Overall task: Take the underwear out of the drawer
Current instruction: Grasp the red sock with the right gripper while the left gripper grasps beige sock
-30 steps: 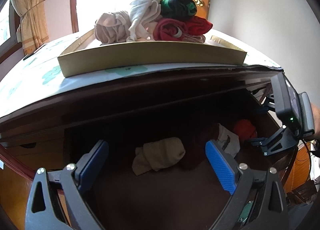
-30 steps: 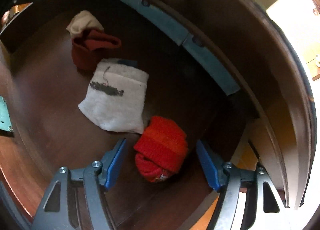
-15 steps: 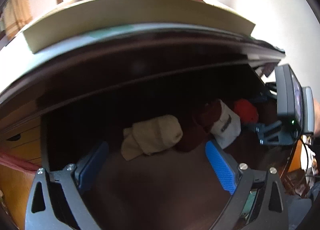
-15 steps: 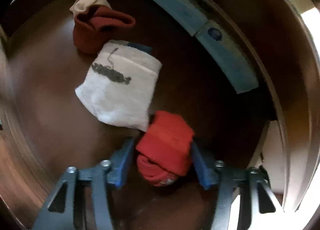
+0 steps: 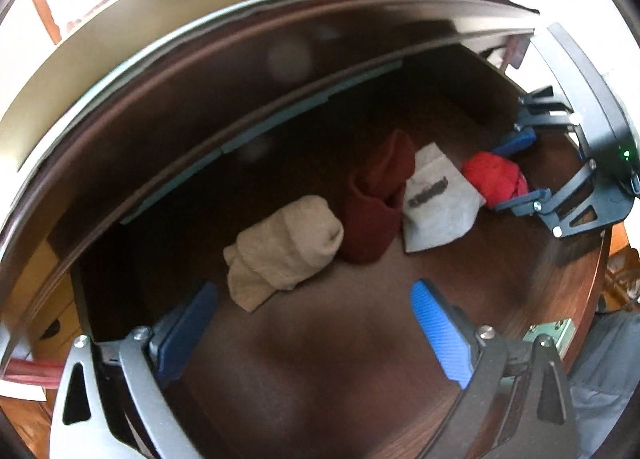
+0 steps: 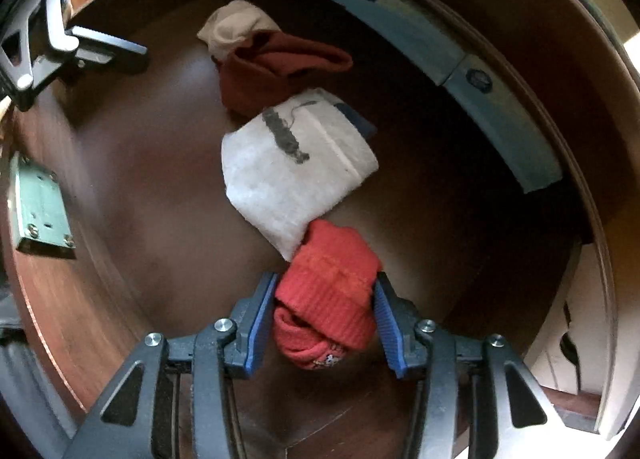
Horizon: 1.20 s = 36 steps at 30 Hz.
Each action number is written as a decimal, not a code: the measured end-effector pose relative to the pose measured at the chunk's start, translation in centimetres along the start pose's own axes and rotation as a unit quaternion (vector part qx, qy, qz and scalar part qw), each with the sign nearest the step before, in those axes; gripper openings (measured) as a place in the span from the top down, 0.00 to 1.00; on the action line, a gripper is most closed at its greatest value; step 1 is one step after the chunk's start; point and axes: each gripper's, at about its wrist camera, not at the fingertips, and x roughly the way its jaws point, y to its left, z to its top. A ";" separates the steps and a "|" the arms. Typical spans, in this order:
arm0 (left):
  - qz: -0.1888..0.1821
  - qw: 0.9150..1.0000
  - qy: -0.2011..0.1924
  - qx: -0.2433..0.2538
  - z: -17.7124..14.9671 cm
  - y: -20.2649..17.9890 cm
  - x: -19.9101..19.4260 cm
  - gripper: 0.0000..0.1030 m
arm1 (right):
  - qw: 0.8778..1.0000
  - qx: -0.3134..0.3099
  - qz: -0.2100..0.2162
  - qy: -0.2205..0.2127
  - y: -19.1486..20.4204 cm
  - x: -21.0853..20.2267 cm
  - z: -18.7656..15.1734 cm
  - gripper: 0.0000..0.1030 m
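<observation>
In the drawer, just beside the white folded piece, the right hand-held gripper is closing on the soft, light red underwear roll, pads squeezing its middle, while the left hand-held gripper hangs wide open, empty.

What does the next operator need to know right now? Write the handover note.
Right gripper: jaws closing, blue pads pressed on both sides of the red roll, which sits low in the drawer.
Left gripper: open and empty, pointing at the beige roll.
In the drawer: beige roll, maroon piece, white folded piece, red roll.
Done: red roll gripped.
Left: lift it out, then take out the other three.
</observation>
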 end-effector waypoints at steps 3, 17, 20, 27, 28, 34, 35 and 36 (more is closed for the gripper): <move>0.006 1.000 0.011 0.017 0.5 -0.3 0.5 0.04 | 1.000 0.007 0.005 0.003 -0.2 0.1 0.0 0.51; 0.038 0.995 0.026 0.092 2.0 -1.7 3.4 0.08 | 1.000 0.018 0.016 0.006 -1.2 1.7 1.5 0.50; 0.055 0.991 0.034 0.113 2.1 -2.2 4.5 0.12 | 1.000 0.016 0.013 0.007 -1.2 1.6 1.4 0.50; 0.041 0.992 0.047 0.106 3.1 -2.4 6.4 0.20 | 1.000 0.016 0.011 0.009 -0.9 1.6 1.4 0.50; 0.040 0.993 0.046 0.105 3.2 -2.5 6.5 0.22 | 1.000 0.016 0.010 0.009 -0.9 1.6 1.4 0.50; 0.022 0.994 0.064 0.089 2.4 -1.4 6.9 0.51 | 1.000 0.018 0.010 0.014 -0.8 2.0 1.5 0.50; 0.013 0.994 0.065 0.083 2.5 -1.2 6.8 0.53 | 1.000 0.020 0.010 0.015 -0.9 2.0 1.5 0.50; 0.010 0.994 0.065 0.082 2.5 -1.2 6.8 0.56 | 1.000 0.021 0.011 0.015 -0.9 2.0 1.6 0.50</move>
